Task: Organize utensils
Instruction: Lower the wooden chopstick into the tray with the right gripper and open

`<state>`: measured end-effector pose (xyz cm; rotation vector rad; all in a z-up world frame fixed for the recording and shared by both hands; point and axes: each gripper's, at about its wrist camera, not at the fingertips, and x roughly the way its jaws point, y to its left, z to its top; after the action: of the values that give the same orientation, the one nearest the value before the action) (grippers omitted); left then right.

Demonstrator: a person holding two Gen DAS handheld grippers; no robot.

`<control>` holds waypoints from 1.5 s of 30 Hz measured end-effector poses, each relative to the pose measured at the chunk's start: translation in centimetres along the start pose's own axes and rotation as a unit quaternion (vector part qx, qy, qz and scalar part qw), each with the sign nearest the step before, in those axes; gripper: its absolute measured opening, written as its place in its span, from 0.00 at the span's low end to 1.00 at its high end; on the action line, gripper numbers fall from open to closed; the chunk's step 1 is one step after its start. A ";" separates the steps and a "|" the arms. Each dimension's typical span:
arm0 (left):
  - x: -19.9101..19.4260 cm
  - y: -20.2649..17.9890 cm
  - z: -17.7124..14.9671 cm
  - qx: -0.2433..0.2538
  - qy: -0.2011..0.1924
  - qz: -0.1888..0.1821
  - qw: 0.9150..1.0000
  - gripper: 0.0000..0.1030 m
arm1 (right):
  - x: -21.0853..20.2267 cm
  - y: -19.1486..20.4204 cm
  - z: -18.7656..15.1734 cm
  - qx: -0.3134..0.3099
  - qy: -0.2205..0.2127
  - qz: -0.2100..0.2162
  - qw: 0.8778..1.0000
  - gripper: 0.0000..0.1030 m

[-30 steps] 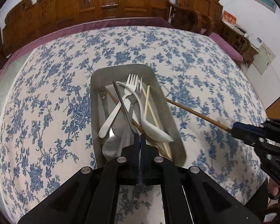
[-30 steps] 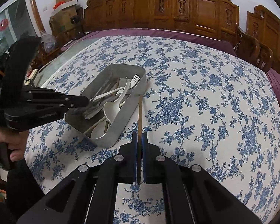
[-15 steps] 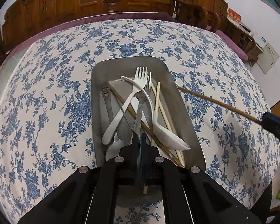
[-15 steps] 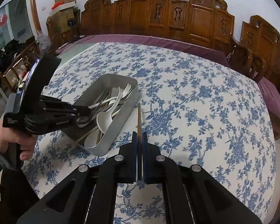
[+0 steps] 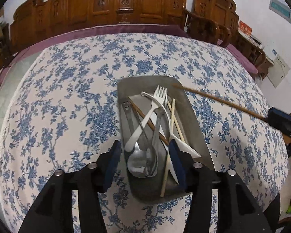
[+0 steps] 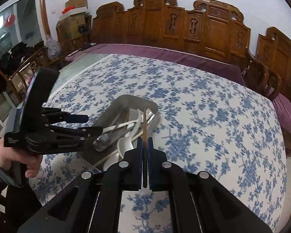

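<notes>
Left gripper (image 5: 143,155) is observed over the near end of the metal tray (image 5: 192,116), its fingers (image 5: 112,161) opening and parted, one outside the tray's left wall, the other inside near the right wall. Nothing is pressed between them; utensils lie below in the gap. A sec. earlier these fingers were clenched together at the same end of the tray; now released.

Tray contents noted: white plastic fork (image 5: 145,120), two metal spoons (image 5: 141,161), a brown chopstick (image 5: 147,122) laid diagonally, pale chopsticks (image 5: 171,128), white plastic spoon (image 5: 184,145). All are piled crosswise, touching.

Right gripper (image 6: 145,141) is seen with fingers clenched on a second brown chopstick (image 6: 144,124), held lengthwise between them. In the left wrist view the chopstick's (image 5: 213,99) free tip is placed over the tray's far right rim. Earlier the tip lay beside the tray over the cloth, lower; it is now raised and carried across the rim.

Tray is set on the bench (image 5: 58,97), covered w/ blue floral cloth, approx. centre. Person's hand (image 6: 15,155) is seen gripping the left tool's handle. Carved wooden chairs (image 6: 184,25) are ranged behind the bench.
</notes>
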<state>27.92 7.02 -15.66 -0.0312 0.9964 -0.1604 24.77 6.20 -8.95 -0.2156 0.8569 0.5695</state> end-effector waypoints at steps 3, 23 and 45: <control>-0.7 0.6 0.0 -0.004 -0.006 0.001 1.000 0.51 | 1.1 1.2 0.6 -0.010 0.004 0.004 1.000 0.05; -3.9 4.1 -1.1 -0.022 -0.031 0.012 0.999 0.67 | 8.7 4.0 2.4 -0.013 0.052 -0.023 0.998 0.05; -6.2 4.3 -1.9 -0.025 -0.046 0.026 0.998 0.70 | 9.3 5.7 2.0 0.032 0.063 0.085 0.994 0.07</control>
<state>23.53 12.32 -12.00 -0.0570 0.9085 -0.0856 27.73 15.31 -14.51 -0.1218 1.0198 0.6917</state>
